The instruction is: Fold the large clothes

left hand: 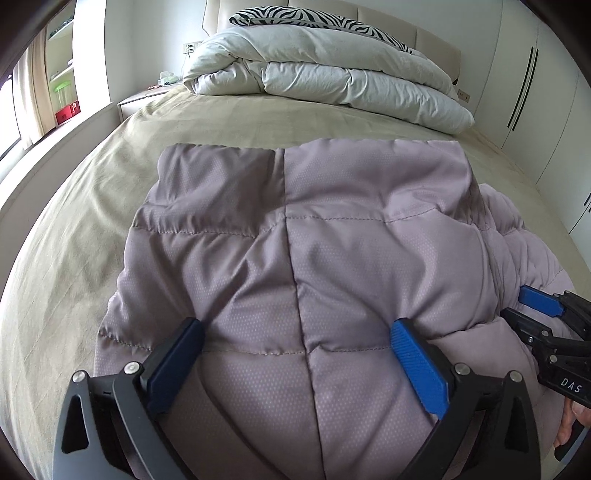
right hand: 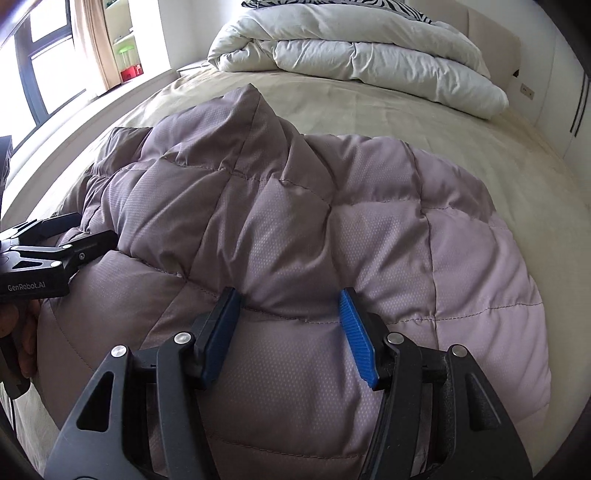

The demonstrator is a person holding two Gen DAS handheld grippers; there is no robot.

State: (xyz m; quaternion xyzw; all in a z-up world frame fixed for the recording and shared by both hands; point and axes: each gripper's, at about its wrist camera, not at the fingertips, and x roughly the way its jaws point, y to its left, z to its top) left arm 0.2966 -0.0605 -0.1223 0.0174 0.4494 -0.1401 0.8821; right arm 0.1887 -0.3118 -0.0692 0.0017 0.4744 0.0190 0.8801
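Observation:
A mauve quilted puffer jacket (left hand: 314, 236) lies folded into a thick bundle on the beige bed; it also fills the right wrist view (right hand: 295, 221). My left gripper (left hand: 295, 328) is open, its blue pads resting on the jacket's near part, holding nothing. My right gripper (right hand: 288, 299) is open too, pads spread on the jacket's near edge. The right gripper also shows at the right edge of the left wrist view (left hand: 543, 306). The left gripper's body shows at the left edge of the right wrist view (right hand: 48, 254).
The beige bed sheet (left hand: 92, 206) spreads around the jacket. A rolled white duvet (left hand: 325, 77) and a zebra pillow (left hand: 306, 16) lie at the headboard. A window ledge (right hand: 92, 107) runs on the left, white wardrobes (left hand: 535, 92) on the right.

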